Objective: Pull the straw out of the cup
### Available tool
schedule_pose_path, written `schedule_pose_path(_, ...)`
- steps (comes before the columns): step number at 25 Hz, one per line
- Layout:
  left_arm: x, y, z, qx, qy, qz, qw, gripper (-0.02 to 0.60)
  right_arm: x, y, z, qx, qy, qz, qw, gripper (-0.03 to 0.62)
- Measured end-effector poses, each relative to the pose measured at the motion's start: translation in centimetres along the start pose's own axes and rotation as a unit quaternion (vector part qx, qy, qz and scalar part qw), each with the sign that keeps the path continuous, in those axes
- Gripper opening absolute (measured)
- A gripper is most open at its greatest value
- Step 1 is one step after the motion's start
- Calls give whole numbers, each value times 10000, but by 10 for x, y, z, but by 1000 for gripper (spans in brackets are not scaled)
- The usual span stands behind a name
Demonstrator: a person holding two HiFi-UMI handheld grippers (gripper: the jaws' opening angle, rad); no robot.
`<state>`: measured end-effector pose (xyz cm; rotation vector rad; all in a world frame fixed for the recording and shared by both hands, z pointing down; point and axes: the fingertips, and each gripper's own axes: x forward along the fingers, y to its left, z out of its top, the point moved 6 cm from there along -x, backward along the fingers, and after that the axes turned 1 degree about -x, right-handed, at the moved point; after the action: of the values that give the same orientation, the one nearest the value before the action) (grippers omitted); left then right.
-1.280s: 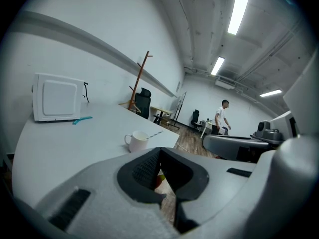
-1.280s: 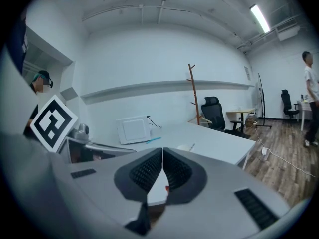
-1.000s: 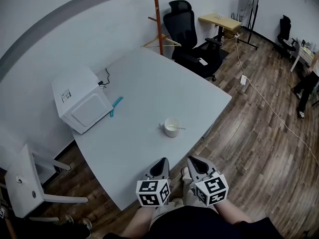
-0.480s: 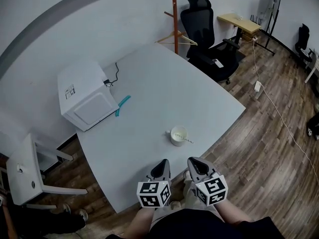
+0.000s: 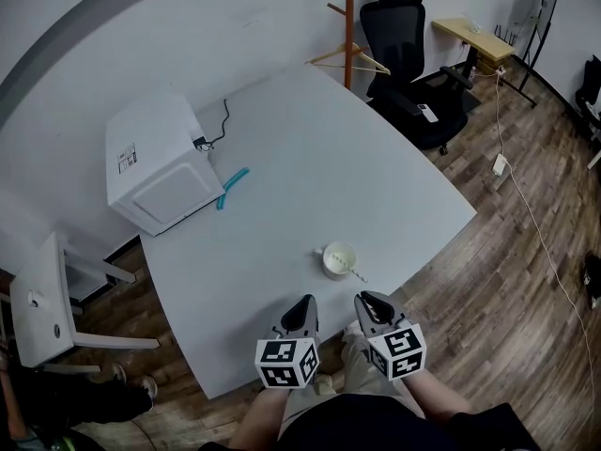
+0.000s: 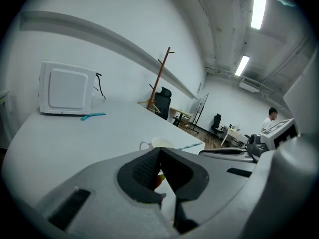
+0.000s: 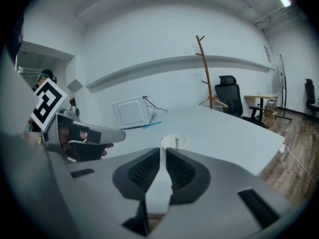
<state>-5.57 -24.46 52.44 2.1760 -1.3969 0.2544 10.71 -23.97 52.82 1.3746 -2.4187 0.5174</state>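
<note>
Table (image 5: 282,177) bears cup (image 5: 338,259) with straw (image 5: 355,272) ahead of narrow-jawed left hand-held gripper (image 5: 302,301) and right hand-held gripper (image 5: 368,299).

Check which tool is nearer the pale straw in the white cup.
Right: the right tool sits just short of the pale straw; the left tool is farther, leftward.

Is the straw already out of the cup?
No, the thin pale straw leans inside the round white cup, with the left gripper and right gripper both short of it.
</note>
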Motion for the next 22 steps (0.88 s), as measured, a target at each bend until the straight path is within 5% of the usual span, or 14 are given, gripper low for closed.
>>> schedule_pose_path(4, 10, 2, 1, -53, -41, 74, 10000, 12, 13, -13, -5, -56, 212, 27, 9998, 117)
schedule_pose_path(22, 40, 20, 1, -229, -10, 482, 9986, 14, 64, -34, -2, -339, 365, 308, 9983, 90)
